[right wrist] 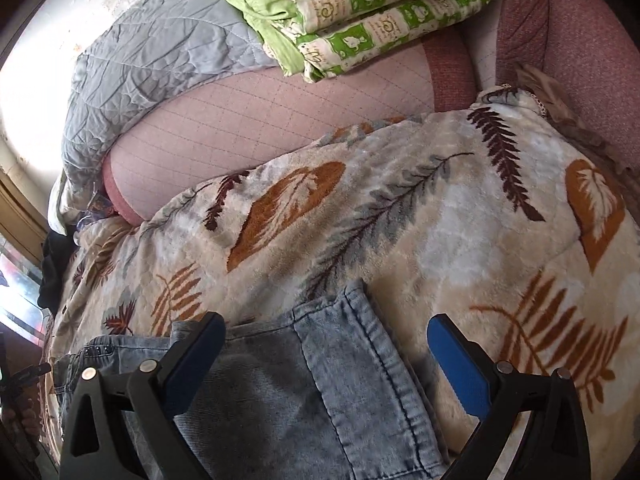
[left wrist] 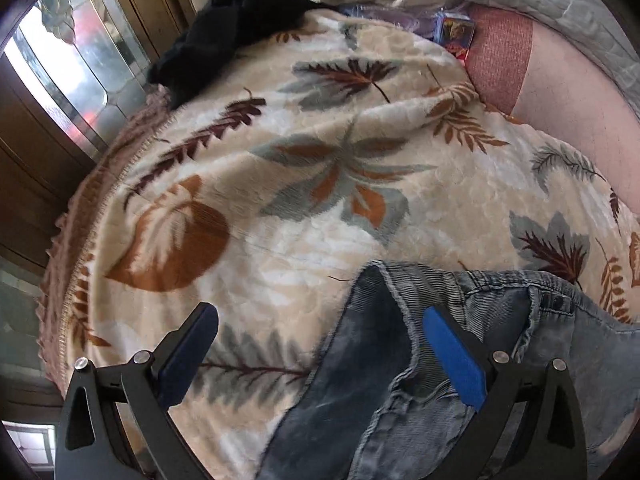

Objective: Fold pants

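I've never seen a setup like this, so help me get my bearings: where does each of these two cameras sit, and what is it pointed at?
Left wrist: sits behind the open left gripper, looking along its fingers at the jeans on a leaf-print blanket; only gripper parts show.
Right wrist: sits behind the open right gripper, facing the jeans, blanket and green quilt; what looks like the other gripper shows at the left edge.
Shared: the jeans and the blanket.

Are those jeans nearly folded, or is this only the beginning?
Only the beginning, it seems. Done: the jeans lie on the leaf-print blanket, still rumpled, with no neat fold visible. In hand: nothing yet; the left hand-held gripper and right hand-held gripper are both open over the denim. Left: gripping and all the folding.
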Available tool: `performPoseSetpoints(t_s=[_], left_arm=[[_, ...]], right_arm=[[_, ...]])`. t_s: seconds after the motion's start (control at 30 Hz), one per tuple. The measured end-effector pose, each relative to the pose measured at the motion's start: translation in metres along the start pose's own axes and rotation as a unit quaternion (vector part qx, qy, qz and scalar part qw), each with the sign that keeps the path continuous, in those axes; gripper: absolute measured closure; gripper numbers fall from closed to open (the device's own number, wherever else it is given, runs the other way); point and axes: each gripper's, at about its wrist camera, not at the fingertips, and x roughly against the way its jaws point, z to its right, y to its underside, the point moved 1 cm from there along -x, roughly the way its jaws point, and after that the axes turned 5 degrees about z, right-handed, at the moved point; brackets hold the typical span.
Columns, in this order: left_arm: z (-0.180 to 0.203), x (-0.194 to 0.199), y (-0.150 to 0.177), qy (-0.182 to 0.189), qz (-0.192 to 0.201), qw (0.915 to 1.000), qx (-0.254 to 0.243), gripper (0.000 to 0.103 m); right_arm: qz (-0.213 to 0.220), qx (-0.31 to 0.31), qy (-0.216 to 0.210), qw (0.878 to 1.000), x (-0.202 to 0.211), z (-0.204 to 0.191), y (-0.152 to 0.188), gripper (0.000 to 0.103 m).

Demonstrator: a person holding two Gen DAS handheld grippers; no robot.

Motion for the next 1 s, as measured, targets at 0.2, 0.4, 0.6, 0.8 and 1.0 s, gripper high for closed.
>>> performPoseSetpoints(t_s=[0.2,0.4,0.6,0.8,1.0], left_arm=[[0.032,-0.027,0.003,0.02,-0.02,0.9993,-0.023,0.04],[0.05,-0.042,0.002,0.048,-0.016,0.9975,-0.05,0.087],[0.058,-0.044,0.005,0.058,-0.002,0.996,-0.068,0.093],[0.05,-0.047,0.004,0.076,0.0,0.9952,-0.062,0.092],[0.05,-0.023,0.006,0.061,0.046,0.9941,-0.078,0.1]], right_arm=[[-0.01,-0.016,-0.021,1.0,-0.008,0.014,-0.008,0.012],[-0.008,-0.034,-0.041,0.999,-0.015,0.027,-0.017,0.02],[-0.033,-0.021,-0.041,0.998,-0.043,0.02,-0.014,0.028],[-0.065,0.014,0.004,0.998,-0.072,0.011,-0.003,0.033],[-0.053,0.081,0.029,0.995,-0.065,0.0,-0.001,0.088]])
